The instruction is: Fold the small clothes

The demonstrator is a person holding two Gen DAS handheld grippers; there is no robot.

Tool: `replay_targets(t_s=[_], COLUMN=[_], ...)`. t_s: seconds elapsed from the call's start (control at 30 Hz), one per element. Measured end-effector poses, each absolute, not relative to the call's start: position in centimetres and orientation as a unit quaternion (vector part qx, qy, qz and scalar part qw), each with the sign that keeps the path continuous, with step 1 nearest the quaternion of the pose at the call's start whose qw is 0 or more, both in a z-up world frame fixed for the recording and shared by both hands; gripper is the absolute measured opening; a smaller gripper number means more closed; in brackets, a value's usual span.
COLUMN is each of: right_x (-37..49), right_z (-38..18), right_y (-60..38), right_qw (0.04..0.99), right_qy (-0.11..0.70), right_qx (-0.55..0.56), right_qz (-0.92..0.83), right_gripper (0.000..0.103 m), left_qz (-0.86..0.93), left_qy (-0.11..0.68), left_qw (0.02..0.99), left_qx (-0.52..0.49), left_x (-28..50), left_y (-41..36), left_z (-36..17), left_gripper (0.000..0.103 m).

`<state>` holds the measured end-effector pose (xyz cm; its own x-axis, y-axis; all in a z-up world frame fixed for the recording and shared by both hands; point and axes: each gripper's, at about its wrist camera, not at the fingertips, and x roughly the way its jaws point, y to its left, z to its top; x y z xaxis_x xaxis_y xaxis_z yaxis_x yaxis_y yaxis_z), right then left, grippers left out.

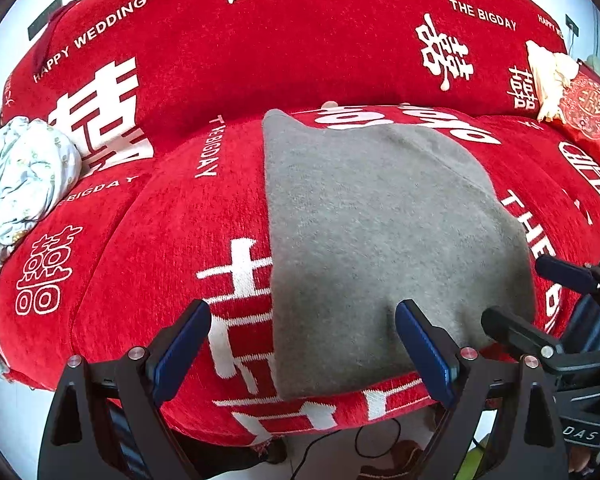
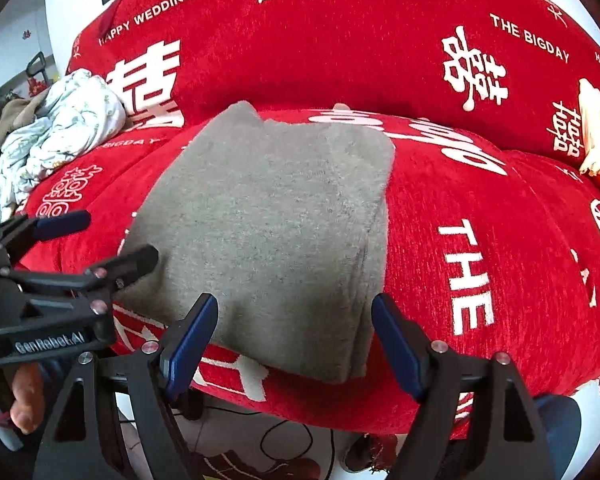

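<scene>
Evidently the grey knit garment [image 1: 380,240] is lying folded into a neat block on the red sofa cover [image 1: 160,220], near its front edge. Both the left gripper [image 1: 304,344] and right gripper [image 2: 294,340] are hovering wide open at its near edge, gripping nothing, probably lining up the next fold; a crumpled floral cloth [image 1: 24,176] is sitting well apart.

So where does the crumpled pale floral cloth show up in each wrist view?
Left wrist: the floral cloth sits at the far left edge, on the red sofa cover, left of the grey folded garment.
Right wrist: the floral cloth is upper left, again left of the grey folded garment.
Shared landmark: the white HAPPY WEDDING lettering above it.
</scene>
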<state>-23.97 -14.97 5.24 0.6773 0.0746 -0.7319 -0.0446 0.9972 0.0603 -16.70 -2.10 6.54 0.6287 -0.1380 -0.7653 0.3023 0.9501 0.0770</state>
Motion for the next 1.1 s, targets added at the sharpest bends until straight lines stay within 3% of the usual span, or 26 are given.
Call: replay_targets(t_s=[1.1], right_x=[-26.5], right_z=[9.6], right_y=[-13.5], right_qw=[0.938], right_qy=[0.346], right_qx=[-0.021], right_qz=[0.006], right_gripper=[0.083], left_qz=[-0.098], left_qy=[0.336], left_qw=[0.933], left_qx=[0.077], left_x=[-20.4], left_y=[-0.9], left_z=[10.9], left_gripper=[0.094])
